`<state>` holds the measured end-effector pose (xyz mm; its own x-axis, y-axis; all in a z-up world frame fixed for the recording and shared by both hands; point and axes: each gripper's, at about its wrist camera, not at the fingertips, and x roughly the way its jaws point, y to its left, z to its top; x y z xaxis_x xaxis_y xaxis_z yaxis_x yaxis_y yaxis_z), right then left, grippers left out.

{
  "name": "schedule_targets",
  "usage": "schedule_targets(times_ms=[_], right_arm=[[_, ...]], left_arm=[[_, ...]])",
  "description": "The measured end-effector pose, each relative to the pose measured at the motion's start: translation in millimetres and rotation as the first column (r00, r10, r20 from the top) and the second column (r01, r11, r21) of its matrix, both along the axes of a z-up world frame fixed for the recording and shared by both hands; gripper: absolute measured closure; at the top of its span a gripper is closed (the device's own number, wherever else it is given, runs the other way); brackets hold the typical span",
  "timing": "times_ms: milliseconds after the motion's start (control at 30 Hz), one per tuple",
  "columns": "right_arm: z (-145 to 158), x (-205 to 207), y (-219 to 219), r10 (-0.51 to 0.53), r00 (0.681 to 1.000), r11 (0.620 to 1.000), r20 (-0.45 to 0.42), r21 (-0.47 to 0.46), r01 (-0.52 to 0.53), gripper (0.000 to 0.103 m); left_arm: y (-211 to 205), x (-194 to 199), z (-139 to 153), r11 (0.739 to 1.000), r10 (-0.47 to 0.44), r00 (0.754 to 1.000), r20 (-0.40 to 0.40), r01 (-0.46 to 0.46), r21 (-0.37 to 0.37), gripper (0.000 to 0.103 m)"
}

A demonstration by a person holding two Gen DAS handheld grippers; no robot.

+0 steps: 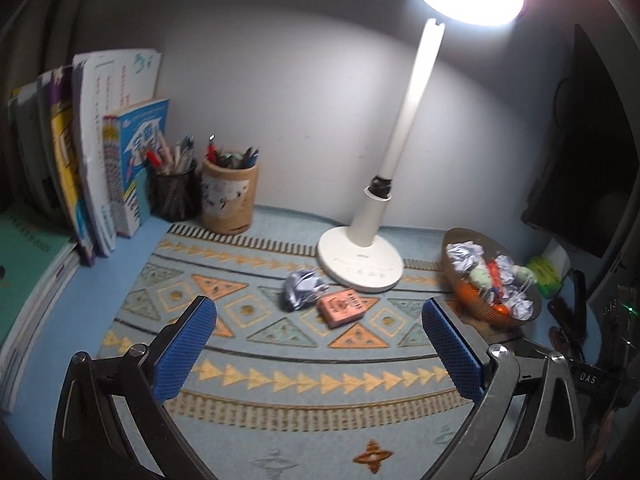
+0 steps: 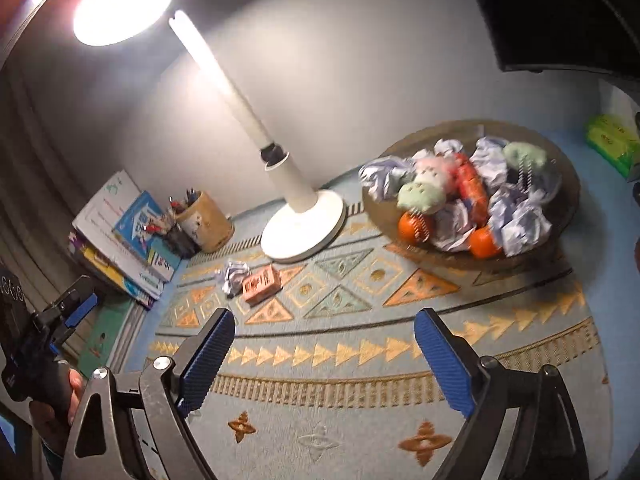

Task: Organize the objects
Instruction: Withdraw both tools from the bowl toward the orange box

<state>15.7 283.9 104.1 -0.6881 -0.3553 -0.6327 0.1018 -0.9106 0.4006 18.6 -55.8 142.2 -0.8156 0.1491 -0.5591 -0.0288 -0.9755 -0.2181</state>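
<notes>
A crumpled paper ball (image 1: 301, 289) and a pink eraser (image 1: 342, 307) lie side by side on the patterned mat (image 1: 280, 380), in front of the lamp base. Both also show in the right wrist view, the paper ball (image 2: 234, 276) and the eraser (image 2: 262, 284). My left gripper (image 1: 320, 320) is open and empty, just short of them. My right gripper (image 2: 324, 332) is open and empty over the mat. A brown basket (image 2: 560, 216) at the right holds paper balls, oranges and small toys.
A white desk lamp (image 1: 360, 268) stands lit at the back. Two pen holders (image 1: 230, 200) and upright books (image 1: 100, 160) stand at the back left. A green pack (image 1: 544, 274) and a dark monitor (image 1: 580, 152) are at the right. The left gripper shows in the right wrist view (image 2: 76, 308).
</notes>
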Motion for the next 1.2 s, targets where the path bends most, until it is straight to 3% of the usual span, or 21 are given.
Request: schedule_targets(times_ms=[200, 333, 567, 767, 933, 1067, 1200], right_arm=[[-64, -10, -59, 0.038, 0.999, 0.98, 0.033, 0.195, -0.043, 0.012], [-88, -9, -71, 0.054, 0.998, 0.956, 0.027, 0.288, -0.059, 0.012], [-95, -10, -87, 0.085, 0.996, 0.925, 0.02, 0.371, -0.086, 0.012], [-85, -48, -118, 0.179, 0.973, 0.933, 0.143, 0.288, -0.214, 0.012], [-81, -105, -154, 0.171, 0.982, 0.919, 0.081, 0.346, -0.189, 0.012], [-100, -141, -183, 0.177, 0.978, 0.924, 0.112, 0.323, -0.205, 0.013], [-111, -160, -185, 0.082, 0.987, 0.911, 0.136, 0.392, -0.129, 0.013]], left_arm=[[-17, -13, -89, 0.995, 0.071, 0.993, 0.093, -0.064, -0.071, 0.001], [-16, -13, -111, 0.992, 0.094, 0.991, 0.094, -0.086, -0.093, 0.001], [-15, -17, -114, 0.996, 0.059, 0.989, 0.136, -0.05, -0.069, 0.001], [-16, -13, -112, 0.995, 0.077, 0.989, 0.123, -0.069, -0.069, 0.001], [-26, -7, -108, 0.993, 0.112, 0.989, 0.093, -0.109, -0.041, 0.001], [-29, -7, -108, 0.993, 0.12, 0.988, 0.093, -0.117, -0.032, 0.001], [-26, -7, -108, 0.993, 0.113, 0.99, 0.089, -0.11, -0.038, 0.001]])
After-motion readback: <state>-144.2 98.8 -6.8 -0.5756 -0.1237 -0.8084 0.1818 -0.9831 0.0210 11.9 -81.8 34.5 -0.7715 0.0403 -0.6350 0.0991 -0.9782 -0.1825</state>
